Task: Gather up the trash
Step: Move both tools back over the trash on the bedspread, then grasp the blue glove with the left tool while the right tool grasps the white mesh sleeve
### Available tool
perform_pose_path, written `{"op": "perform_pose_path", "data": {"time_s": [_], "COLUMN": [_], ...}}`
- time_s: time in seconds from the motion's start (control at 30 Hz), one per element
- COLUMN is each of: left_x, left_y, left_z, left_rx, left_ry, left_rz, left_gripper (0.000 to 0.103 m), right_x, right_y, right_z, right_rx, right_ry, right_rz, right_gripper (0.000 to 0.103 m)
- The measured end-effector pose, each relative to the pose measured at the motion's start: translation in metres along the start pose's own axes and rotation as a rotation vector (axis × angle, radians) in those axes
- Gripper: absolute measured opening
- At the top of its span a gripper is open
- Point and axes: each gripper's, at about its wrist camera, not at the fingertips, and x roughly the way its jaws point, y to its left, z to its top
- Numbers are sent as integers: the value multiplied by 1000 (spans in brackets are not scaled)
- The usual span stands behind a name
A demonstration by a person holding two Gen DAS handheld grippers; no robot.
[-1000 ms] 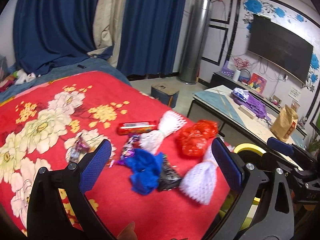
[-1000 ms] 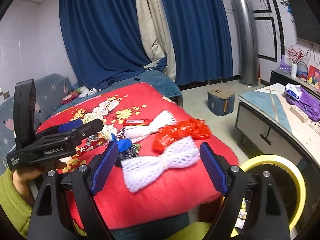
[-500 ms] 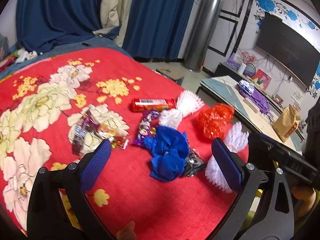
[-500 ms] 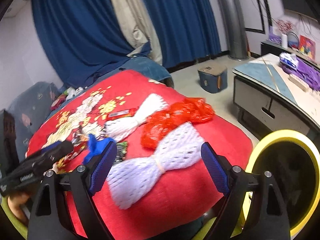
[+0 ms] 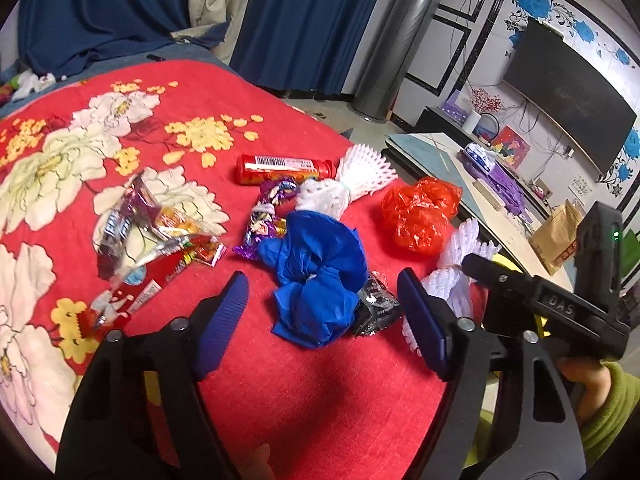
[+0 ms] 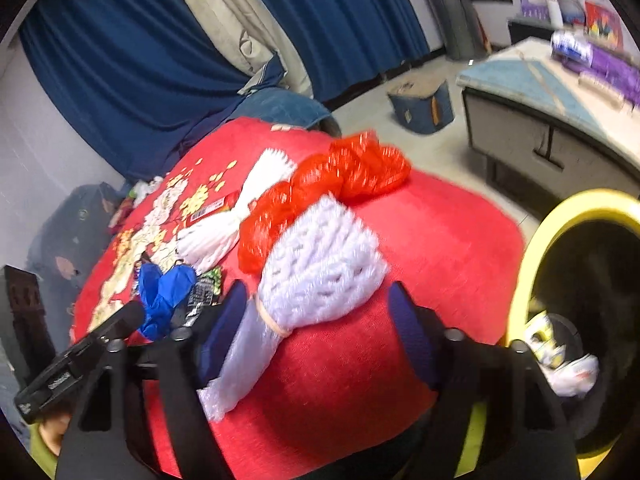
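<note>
A living room with dark blue curtains, a wall television and a low cabinet surrounds a bed under a red blanket with white and yellow flowers (image 5: 280, 380), where the litter lies scattered. Beside the bed's near corner stands a yellow-rimmed bin (image 6: 560, 216), already holding some rubbish.

The left tool (image 5: 322, 322) has its blue pads spread and closing on either side of a crumpled blue plastic bag (image 5: 316, 276), not yet pressing it. The right tool (image 6: 316, 332) is likewise spread and closing around the white foam fruit net tied at its waist with a rubber band (image 6: 320, 264); whether its left pad already touches the net is unclear through the blur.

Both pieces look feather-light and soft. The bag should crush to almost nothing, so a bite into its bulky middle seems safest. The net is springy and likely to slip; the banded waist looks the firmest hold.

Nearby lie a crinkled red plastic bag (image 5: 420, 216), a second white foam net (image 5: 348, 184), a red cylindrical tube (image 5: 284, 168) and glossy snack wrappers (image 5: 160, 232).
</note>
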Motion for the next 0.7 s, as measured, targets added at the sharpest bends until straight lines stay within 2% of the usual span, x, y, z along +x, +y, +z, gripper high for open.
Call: {"op": "perform_pose_path", "data": {"time_s": [0.23,0.33,0.57,0.7], "left_x": [4,6,8,7], "left_y": [3,4,6,6], "left_z": [-3,-4,-5,-5], "left_rx": [-19,-27,-34,-37], "left_ry": [22,38,68,73], "left_rz": [-20,-28,-42,-43], "left_gripper": [54,48,33,17], "right_x": [-4,-9,-18,-21], "right_y": [3,5,15,24], "right_z": [-6,-6,-11,-13], "right_rx": [-48,-77,-119,-149], "right_ry": [-8,-10,-3,-1], "right_rz": [64,62,61,63], "right_gripper": [31,26,24,22]}}
